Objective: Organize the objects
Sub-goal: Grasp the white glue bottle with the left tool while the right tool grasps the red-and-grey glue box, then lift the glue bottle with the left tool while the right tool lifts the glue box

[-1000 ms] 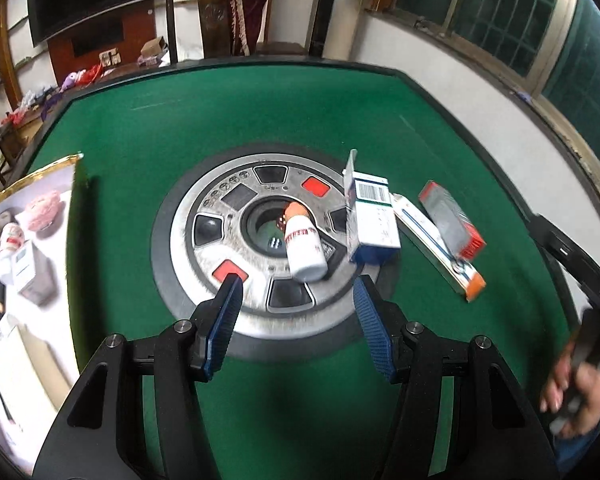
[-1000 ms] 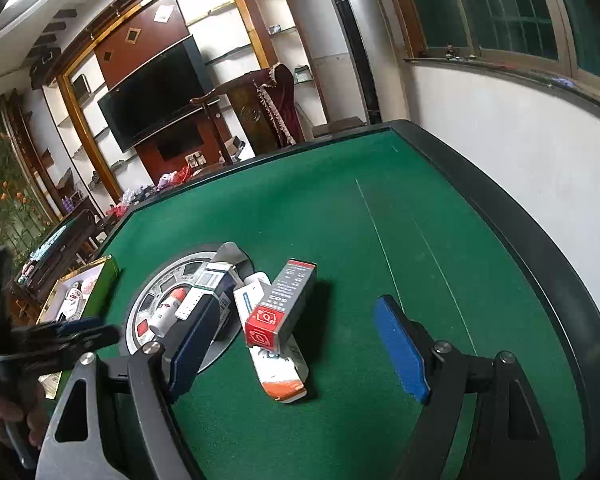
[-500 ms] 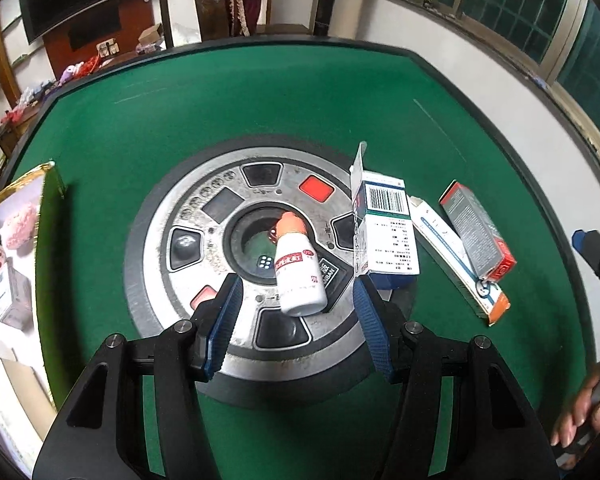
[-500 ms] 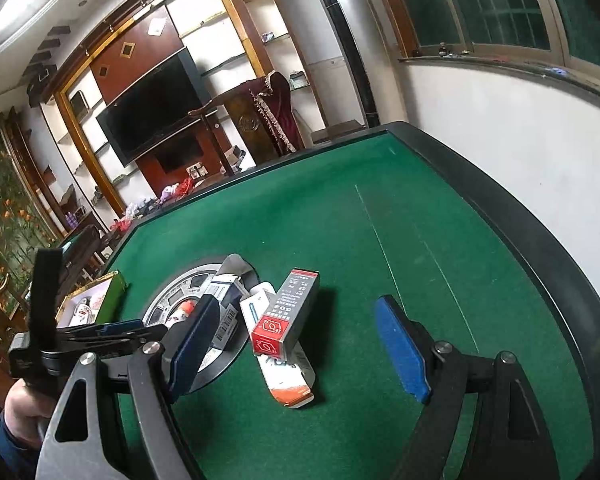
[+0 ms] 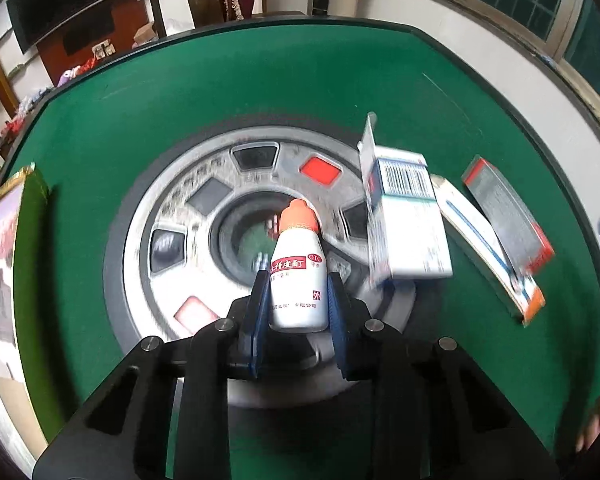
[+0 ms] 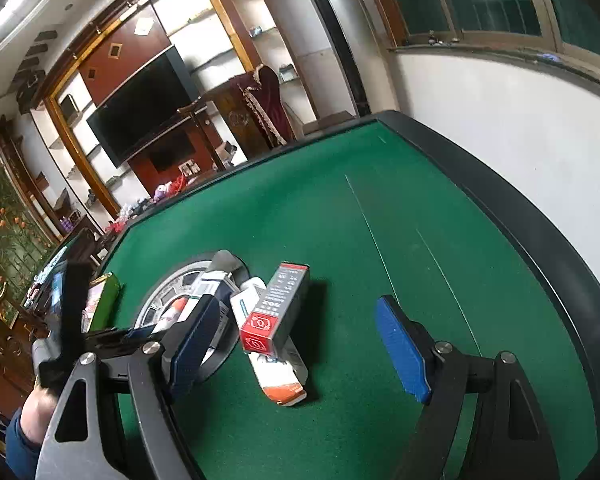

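A white bottle (image 5: 296, 256) with an orange cap and a red label lies over the round grey hub (image 5: 172, 208) in the middle of the green table. My left gripper (image 5: 298, 277) has its jaws closing, and both blue pads press on the bottle's sides. From the right wrist view the bottle (image 6: 176, 308) shows partly behind a finger. My right gripper (image 6: 297, 304) stands open above the felt with nothing between its pads. Just beyond it lies a grey box with a red end (image 6: 276, 308).
A blue-and-white barcode box (image 5: 408, 224) stands at the hub's right edge. A long white box with an orange end (image 5: 488, 252) lies beside it under the grey-red box (image 5: 508, 216). A gold-rimmed open box (image 5: 4, 240) holding small items sits at the left. Felt stretches behind the hub.
My left gripper came down and forward over the hub, and its jaws closed from wide apart onto the white bottle. The right gripper has stayed open and nearly still.
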`<state>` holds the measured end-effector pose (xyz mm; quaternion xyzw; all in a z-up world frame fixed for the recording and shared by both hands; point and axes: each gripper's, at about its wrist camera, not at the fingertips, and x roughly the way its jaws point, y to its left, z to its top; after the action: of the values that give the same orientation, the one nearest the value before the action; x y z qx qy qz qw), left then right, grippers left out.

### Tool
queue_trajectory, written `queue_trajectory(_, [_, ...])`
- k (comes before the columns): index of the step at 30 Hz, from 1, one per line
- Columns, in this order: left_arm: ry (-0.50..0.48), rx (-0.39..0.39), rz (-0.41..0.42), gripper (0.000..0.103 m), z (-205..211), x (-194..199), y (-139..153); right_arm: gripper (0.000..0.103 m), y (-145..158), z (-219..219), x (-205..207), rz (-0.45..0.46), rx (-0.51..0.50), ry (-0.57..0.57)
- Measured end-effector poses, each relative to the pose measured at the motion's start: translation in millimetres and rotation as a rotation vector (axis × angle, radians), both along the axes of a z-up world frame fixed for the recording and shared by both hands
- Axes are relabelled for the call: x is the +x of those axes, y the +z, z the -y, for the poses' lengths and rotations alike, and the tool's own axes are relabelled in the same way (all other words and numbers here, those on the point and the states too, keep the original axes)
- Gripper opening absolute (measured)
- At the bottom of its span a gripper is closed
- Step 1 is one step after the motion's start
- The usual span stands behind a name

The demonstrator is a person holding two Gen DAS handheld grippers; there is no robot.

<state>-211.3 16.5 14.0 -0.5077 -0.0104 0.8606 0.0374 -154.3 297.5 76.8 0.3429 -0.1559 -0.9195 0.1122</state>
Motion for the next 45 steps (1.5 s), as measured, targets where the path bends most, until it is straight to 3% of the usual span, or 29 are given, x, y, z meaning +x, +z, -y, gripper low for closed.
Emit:
queue_trajectory(4, [-0.019,-0.012,-0.010,0.026,6.4,34.0,-2.9,0.080,-7.8,4.7,-7.8,0.037,0.007,0.024])
queue_trajectory(9, [-0.021,0.018,-0.017,0.026,15.5,70.0,-7.0,0.080,-22.0,20.5,-32.3,0.157,-0.031,0.063])
queue_trajectory(15, [-0.046,0.005,-0.033,0.026,12.6,69.0,-9.6,0.075,-26.0,51.0,-59.9,0.205,0.130,0.029])
queue_trajectory(16, [-0.046,0.006,-0.035,0.026,11.9,65.6,-8.8,0.072,-28.8,54.4,-63.5,0.210,0.134,0.035])
queue_trajectory(17, [-0.043,0.007,-0.038,0.026,11.7,62.3,-7.8,0.057,-31.6,57.1,-66.6,0.218,0.127,0.046])
queue_trajectory(18, [-0.042,0.004,-0.043,0.026,12.1,60.9,-8.3,0.034,-36.7,60.6,-70.6,0.235,0.127,0.061])
queue_trajectory(19, [-0.042,0.000,-0.048,0.026,11.9,58.3,-9.3,0.028,-40.1,61.4,-70.5,0.241,0.127,0.060])
queue_trajectory(23, [-0.037,-0.018,-0.072,0.027,9.3,59.6,-10.0,0.027,-55.3,54.0,-69.4,0.258,0.109,0.066])
queue_trajectory(34, [-0.036,-0.052,-0.094,0.027,5.4,64.6,-9.4,0.027,-24.8,49.2,-17.8,0.104,0.062,0.114])
queue_trajectory(40, [-0.036,-0.055,-0.094,0.027,5.8,66.0,-8.9,0.027,-27.4,94.8,0.2,0.118,0.153,0.269])
queue_trajectory(45, [-0.041,-0.065,-0.100,0.027,5.2,67.4,-8.3,0.027,-39.2,118.1,1.0,0.154,0.256,0.335])
